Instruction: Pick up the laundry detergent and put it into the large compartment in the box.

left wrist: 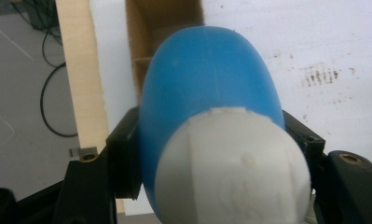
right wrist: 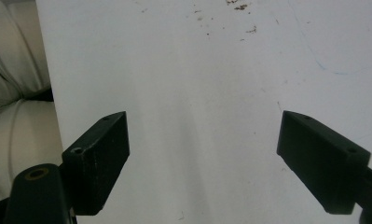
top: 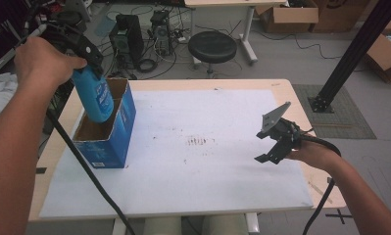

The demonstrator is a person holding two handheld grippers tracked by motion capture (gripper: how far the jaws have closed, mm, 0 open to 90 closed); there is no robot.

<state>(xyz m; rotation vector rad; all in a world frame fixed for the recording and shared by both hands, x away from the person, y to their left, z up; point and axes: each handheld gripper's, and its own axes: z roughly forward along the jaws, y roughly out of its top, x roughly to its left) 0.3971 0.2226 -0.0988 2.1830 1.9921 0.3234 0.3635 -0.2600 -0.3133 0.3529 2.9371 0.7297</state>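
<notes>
Blue bottle with a white cap, pinched between the two jaws of the left claw and held above the open top of a blue cardboard box. In the high view the bottle's lower end dips into the box opening, below the claw; whether it touches the box's inner walls cannot be told. In the left claw's own view the white cap lies nearest the camera, the blue body runs away from it, one black jaw presses each flank of the bottle, and the brown box interior shows beyond the bottle's far end. The person's left hand grips this claw from above and its black cable trails down toward the near edge of the tabletop.

Right claw, held in the person's right hand low over the right part of the white sheet that covers the tabletop, well apart from the box. Its jaws stand spread wide with bare sheet between them, as the right claw's own view confirms. A grey three-cornered plate tops it. A patch of brown smudges marks the sheet between the two claws.

Beyond the tabletop's far edge: a round black stool, computer towers with loose cables, and cardboard boxes on the grey floor.
</notes>
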